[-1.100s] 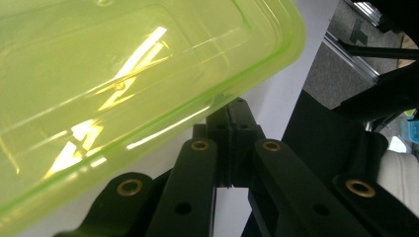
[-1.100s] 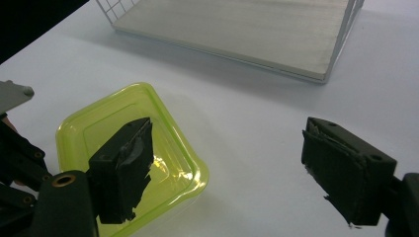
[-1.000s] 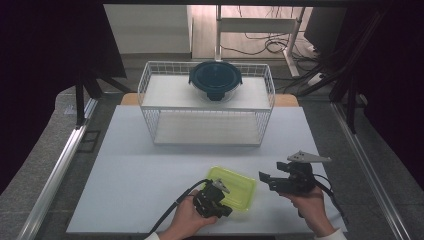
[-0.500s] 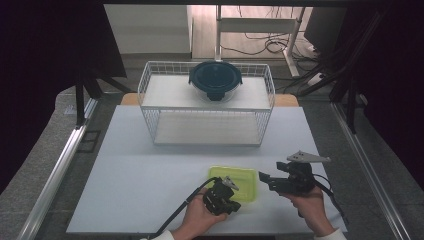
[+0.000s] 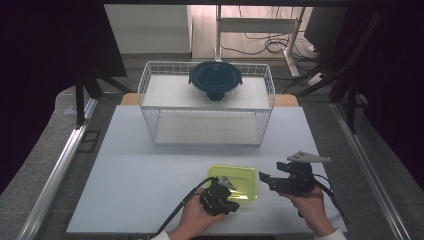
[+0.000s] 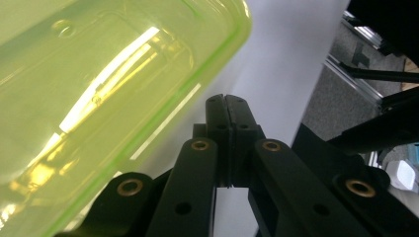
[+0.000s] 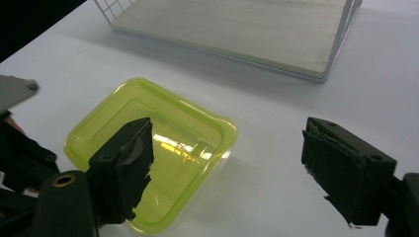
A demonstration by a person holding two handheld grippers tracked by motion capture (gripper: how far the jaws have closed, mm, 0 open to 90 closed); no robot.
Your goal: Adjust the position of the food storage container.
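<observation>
My left hand holds the left gripper low, and its two black jaws are pressed tight together. My right hand holds the right gripper a little higher. It points left, with its jaws spread wide apart.

Lid: glossy translucent green plastic. Basket: white wire. Table: matt white, smooth.

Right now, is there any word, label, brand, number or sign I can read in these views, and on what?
None: no readable text on the green lid, the wire rack, the dark bowl, the table or either gripper.
</observation>
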